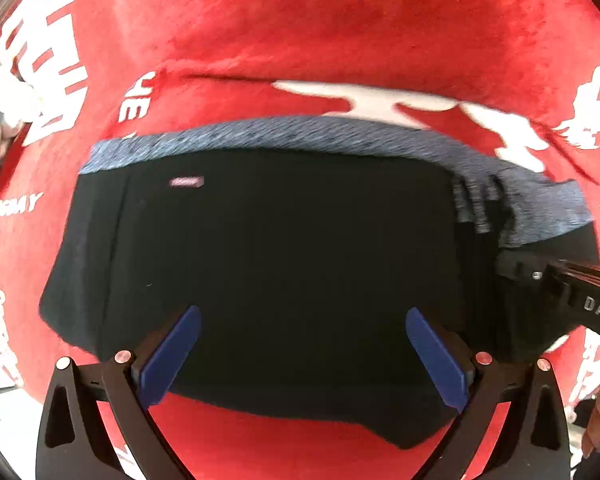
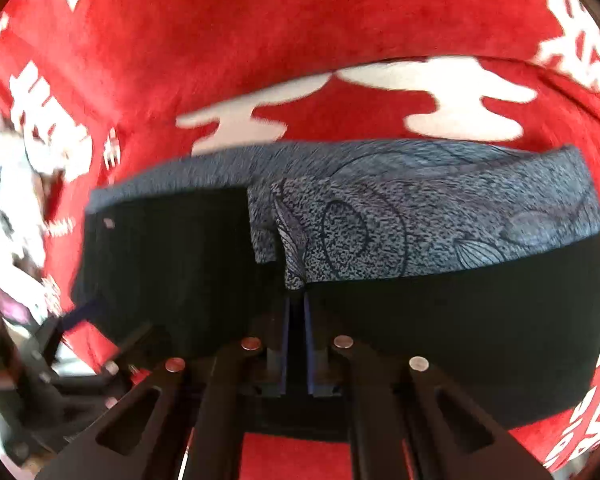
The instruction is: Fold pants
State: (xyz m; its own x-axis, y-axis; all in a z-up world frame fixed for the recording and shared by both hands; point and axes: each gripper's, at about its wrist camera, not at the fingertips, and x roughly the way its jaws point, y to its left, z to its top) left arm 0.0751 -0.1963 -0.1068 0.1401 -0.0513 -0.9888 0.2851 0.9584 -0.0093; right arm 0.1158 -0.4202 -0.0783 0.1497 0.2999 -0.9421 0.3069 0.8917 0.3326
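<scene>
Left tongs (image 1: 300,344) spread wide above the folded black pants (image 1: 280,260). Right tongs (image 2: 296,304) pressed together at the grey patterned fabric's (image 2: 440,216) edge. Red printed cloth (image 1: 300,32) lies underneath.

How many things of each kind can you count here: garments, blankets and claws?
Folded black pants with blue-grey patterned lining: 1
Red blanket with white print: 1
Claws: 2, left claw and right claw
Total: 4

Bright, motion-blurred, edges perhaps fisheye-warped, corners dark
</scene>
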